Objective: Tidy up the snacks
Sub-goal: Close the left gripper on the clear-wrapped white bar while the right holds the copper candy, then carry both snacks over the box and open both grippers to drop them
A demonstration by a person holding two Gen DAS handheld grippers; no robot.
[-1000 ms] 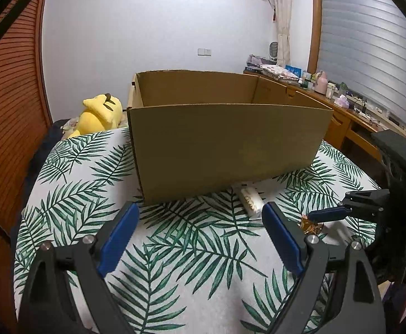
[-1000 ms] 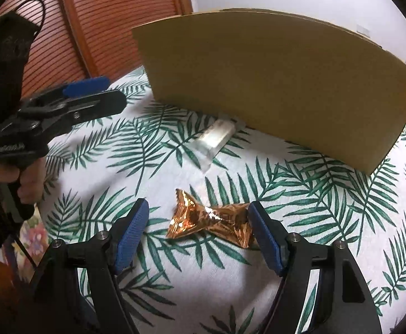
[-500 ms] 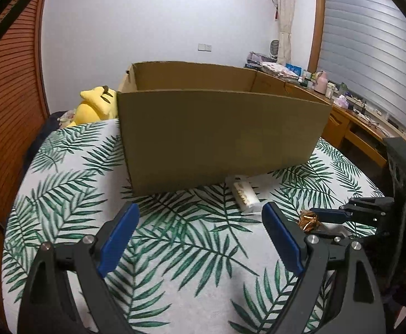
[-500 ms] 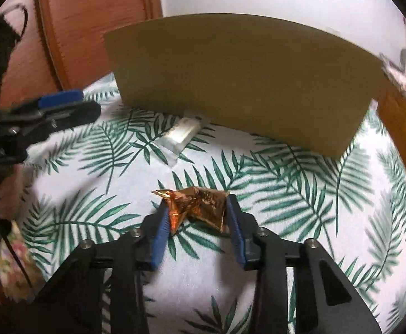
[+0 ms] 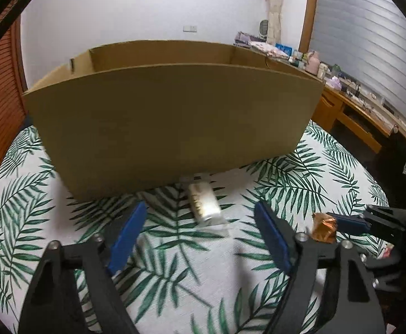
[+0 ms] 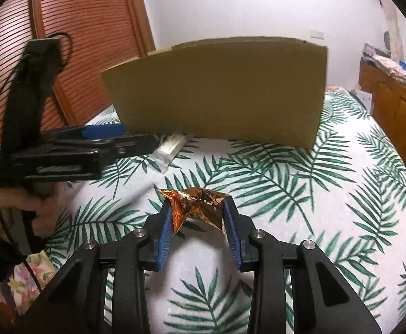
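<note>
My right gripper [image 6: 198, 211] is shut on a crinkled orange foil snack [image 6: 196, 208] and holds it above the leaf-print tablecloth; the snack also shows in the left wrist view [image 5: 324, 229]. My left gripper [image 5: 200, 224] is open and empty, its fingers either side of a clear-wrapped white snack [image 5: 204, 204] lying on the cloth just ahead. That white snack shows in the right wrist view [image 6: 172, 146] by the box's foot. A large open cardboard box [image 5: 172, 122] stands behind it, also in the right wrist view [image 6: 219, 94].
The table has a white cloth with green leaves [image 5: 175, 272]. A wooden desk with clutter [image 5: 353, 103] stands at the right. A slatted wooden door [image 6: 91, 27] is at the left. The left gripper's body [image 6: 72, 150] sits left of the orange snack.
My right gripper closed on the orange foil snack and lifted it. My left gripper moved forward toward the white snack and the box.
</note>
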